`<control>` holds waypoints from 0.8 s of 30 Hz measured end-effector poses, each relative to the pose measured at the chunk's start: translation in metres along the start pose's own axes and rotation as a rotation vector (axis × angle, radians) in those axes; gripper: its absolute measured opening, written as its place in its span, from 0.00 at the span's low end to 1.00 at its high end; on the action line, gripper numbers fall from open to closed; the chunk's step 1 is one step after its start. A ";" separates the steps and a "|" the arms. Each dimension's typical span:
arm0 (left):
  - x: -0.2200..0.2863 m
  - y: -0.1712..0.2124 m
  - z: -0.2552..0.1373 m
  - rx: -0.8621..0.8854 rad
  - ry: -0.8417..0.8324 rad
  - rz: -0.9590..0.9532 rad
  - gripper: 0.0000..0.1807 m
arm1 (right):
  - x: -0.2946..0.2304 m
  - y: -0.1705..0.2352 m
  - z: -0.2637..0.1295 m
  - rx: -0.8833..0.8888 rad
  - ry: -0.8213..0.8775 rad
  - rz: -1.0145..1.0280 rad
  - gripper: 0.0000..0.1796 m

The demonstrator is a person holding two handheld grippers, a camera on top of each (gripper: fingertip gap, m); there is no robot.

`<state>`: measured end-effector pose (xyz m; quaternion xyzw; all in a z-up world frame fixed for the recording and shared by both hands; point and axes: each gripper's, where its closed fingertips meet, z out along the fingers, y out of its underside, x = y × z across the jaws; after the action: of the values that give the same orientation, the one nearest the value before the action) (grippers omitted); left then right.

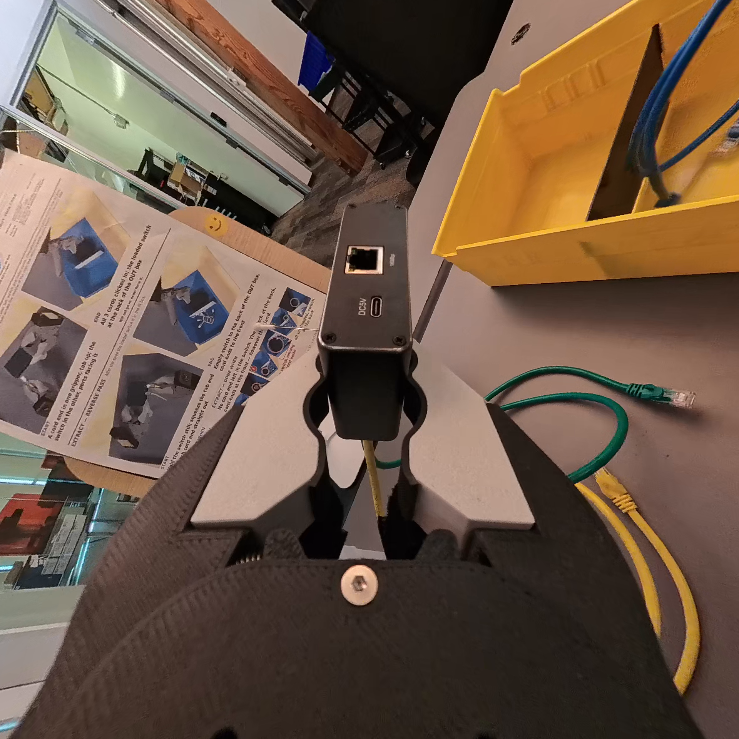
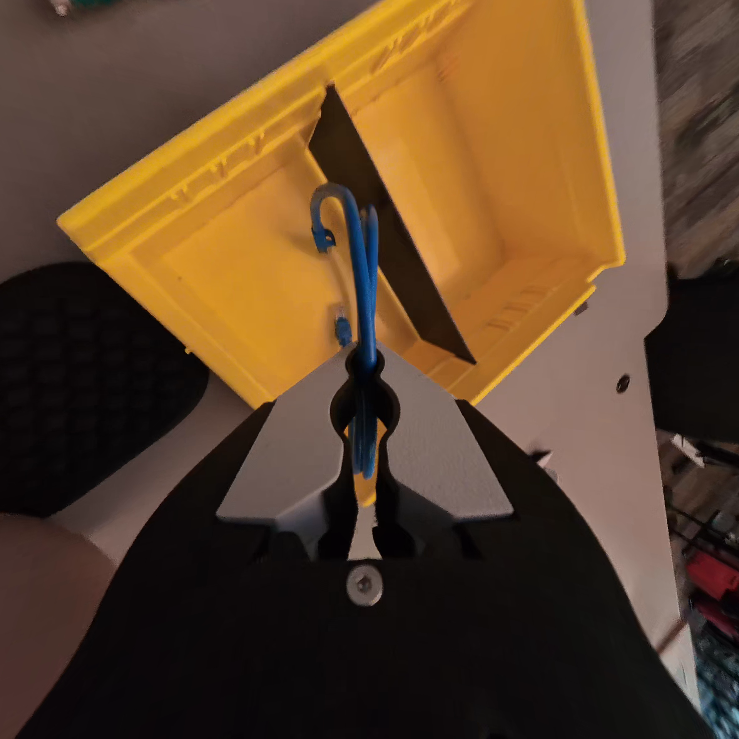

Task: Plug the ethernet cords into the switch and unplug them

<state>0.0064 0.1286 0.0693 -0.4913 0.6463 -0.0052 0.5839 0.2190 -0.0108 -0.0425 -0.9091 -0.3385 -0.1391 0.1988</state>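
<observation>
The black switch stands clamped between the fingers of the left tool, lifted clear of the grey surface; its end face, with one network port above a small oval port, points toward the camera; a yellow cord runs up behind its lower end, though whether it is plugged in cannot be told; the cord's other plug lies on the surface to the right, touching the loop of a green cord, whose clear plug rests farther right. The right tool is closed on a folded blue cord, which hangs over the yellow bin; the bin sits on the surface and is split by a dark divider; both blue plugs dangle over the left compartment. Behind the switch, a printed instruction sheet lies propped at the left.
</observation>
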 end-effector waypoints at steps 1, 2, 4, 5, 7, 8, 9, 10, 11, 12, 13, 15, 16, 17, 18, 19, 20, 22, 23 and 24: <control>-0.001 0.000 -0.001 0.007 0.002 -0.006 0.18 | -0.002 -0.002 -0.001 0.024 -0.011 -0.034 0.00; -0.001 -0.001 -0.001 0.018 0.007 -0.015 0.18 | 0.002 0.001 -0.004 0.016 0.021 -0.050 0.00; -0.002 -0.004 -0.003 0.040 0.016 -0.032 0.18 | -0.001 -0.002 -0.012 0.058 0.017 -0.066 0.00; -0.003 -0.004 -0.004 0.046 0.014 -0.036 0.18 | -0.007 -0.004 -0.015 0.095 -0.012 -0.086 0.00; -0.003 -0.006 -0.006 0.057 0.016 -0.042 0.18 | -0.017 0.000 -0.013 0.114 -0.074 -0.119 0.00; -0.003 -0.007 -0.006 0.064 0.021 -0.045 0.18 | -0.024 0.005 -0.009 0.107 -0.132 -0.119 0.00; -0.002 -0.009 -0.007 0.073 0.026 -0.047 0.18 | -0.032 0.011 -0.003 0.085 -0.206 -0.101 0.00; 0.000 -0.011 -0.008 0.084 0.033 -0.048 0.18 | -0.043 0.019 0.004 0.038 -0.293 -0.080 0.00; 0.002 -0.014 -0.009 0.101 0.045 -0.047 0.18 | -0.054 0.026 0.010 -0.013 -0.380 -0.061 0.00; 0.004 -0.018 -0.011 0.122 0.060 -0.048 0.18 | -0.067 0.032 0.014 -0.056 -0.473 -0.048 0.00; 0.007 -0.023 -0.012 0.144 0.076 -0.053 0.18 | -0.078 0.038 0.017 -0.099 -0.557 -0.040 0.00; 0.014 -0.034 -0.018 0.209 0.123 -0.054 0.18 | -0.094 0.039 0.020 -0.134 -0.707 -0.015 0.00; 0.019 -0.041 -0.022 0.249 0.154 -0.057 0.18 | -0.093 0.036 0.024 -0.137 -0.725 -0.002 0.00; 0.023 -0.047 -0.027 0.286 0.186 -0.063 0.18 | -0.090 0.035 0.030 -0.141 -0.718 0.008 0.00; 0.026 -0.052 -0.031 0.317 0.214 -0.074 0.18 | -0.090 0.035 0.033 -0.155 -0.729 0.012 0.00; 0.028 -0.057 -0.035 0.343 0.239 -0.095 0.18 | -0.092 0.033 0.035 -0.162 -0.752 0.012 0.00; 0.029 -0.061 -0.038 0.362 0.265 -0.121 0.18 | -0.093 0.028 0.036 -0.138 -0.765 0.015 0.00; 0.031 -0.068 -0.044 0.394 0.322 -0.179 0.18 | -0.095 0.026 0.037 -0.140 -0.798 0.011 0.00; 0.031 -0.071 -0.046 0.405 0.347 -0.220 0.18 | -0.095 0.026 0.037 -0.148 -0.797 0.023 0.00; 0.030 -0.073 -0.047 0.409 0.369 -0.269 0.18 | -0.089 0.028 0.041 -0.161 -0.749 0.018 0.00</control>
<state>0.0219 0.0449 0.1041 -0.4356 0.6562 -0.3015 0.5373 0.1774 -0.0613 -0.1202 -0.9126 -0.3677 0.1785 -0.0094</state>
